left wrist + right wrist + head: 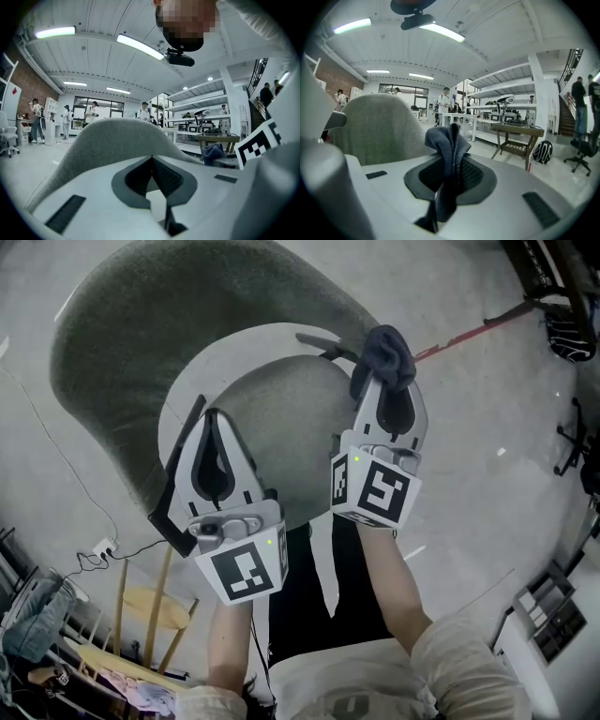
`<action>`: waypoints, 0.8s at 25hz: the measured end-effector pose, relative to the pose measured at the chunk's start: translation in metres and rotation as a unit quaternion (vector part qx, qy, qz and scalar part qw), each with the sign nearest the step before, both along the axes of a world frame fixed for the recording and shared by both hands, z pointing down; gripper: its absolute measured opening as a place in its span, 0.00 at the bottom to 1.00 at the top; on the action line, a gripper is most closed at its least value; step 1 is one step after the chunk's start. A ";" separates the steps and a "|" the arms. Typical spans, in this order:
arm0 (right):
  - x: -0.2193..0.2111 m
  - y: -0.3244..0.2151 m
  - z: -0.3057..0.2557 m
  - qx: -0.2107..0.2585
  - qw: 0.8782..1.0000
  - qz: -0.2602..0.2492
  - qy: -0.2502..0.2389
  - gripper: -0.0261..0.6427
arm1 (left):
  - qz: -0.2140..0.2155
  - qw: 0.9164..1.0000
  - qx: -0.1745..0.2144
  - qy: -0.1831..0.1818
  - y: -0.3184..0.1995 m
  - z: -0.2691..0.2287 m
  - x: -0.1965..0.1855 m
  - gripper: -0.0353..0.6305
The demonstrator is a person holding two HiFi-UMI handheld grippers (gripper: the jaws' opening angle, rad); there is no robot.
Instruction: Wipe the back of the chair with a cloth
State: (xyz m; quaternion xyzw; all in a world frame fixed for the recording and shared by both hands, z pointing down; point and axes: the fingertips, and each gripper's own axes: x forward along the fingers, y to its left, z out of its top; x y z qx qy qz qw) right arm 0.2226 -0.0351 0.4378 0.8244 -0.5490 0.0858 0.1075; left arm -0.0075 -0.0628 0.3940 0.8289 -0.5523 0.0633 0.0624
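The grey upholstered chair (112, 343) lies ahead of both tools and fills the upper left of the head view. Its legs are hidden from above, and its near part is covered by the tools and forearms. Only the gripper views show the chair back upright: it rises straight ahead of the left tool (151, 158) and ahead and to the left of the right tool (377, 381).

The left tool is clenched, its jaws meeting at the tips with nothing between them. The right tool is clamped on a dark blue cloth (449, 140), which bunches up above its jaw tips and hides them in the head view. No view shows whether the cloth touches the chair.

The right gripper view alone shows a wooden table (516, 129) and a backpack (542, 151) far ahead to the right. The head view alone shows a red strip (469, 332) on the floor beyond the right tool.

The marker cubes carry black-and-white square patterns only. No writing can be read.
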 end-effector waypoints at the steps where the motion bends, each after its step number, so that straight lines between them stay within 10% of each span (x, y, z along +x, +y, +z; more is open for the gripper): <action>1: -0.008 -0.004 -0.011 0.004 1.000 -0.016 0.004 0.13 | -0.007 1.000 0.001 0.000 0.001 -0.006 -0.005 0.08; 7: -0.081 -0.031 -0.094 0.042 0.988 -0.148 -0.005 0.13 | -0.062 0.998 0.015 0.001 0.007 -0.065 -0.043 0.08; 20: -0.205 0.015 -0.284 0.078 0.917 -0.392 -0.021 0.13 | -0.153 0.984 0.085 0.031 0.082 -0.246 -0.113 0.08</action>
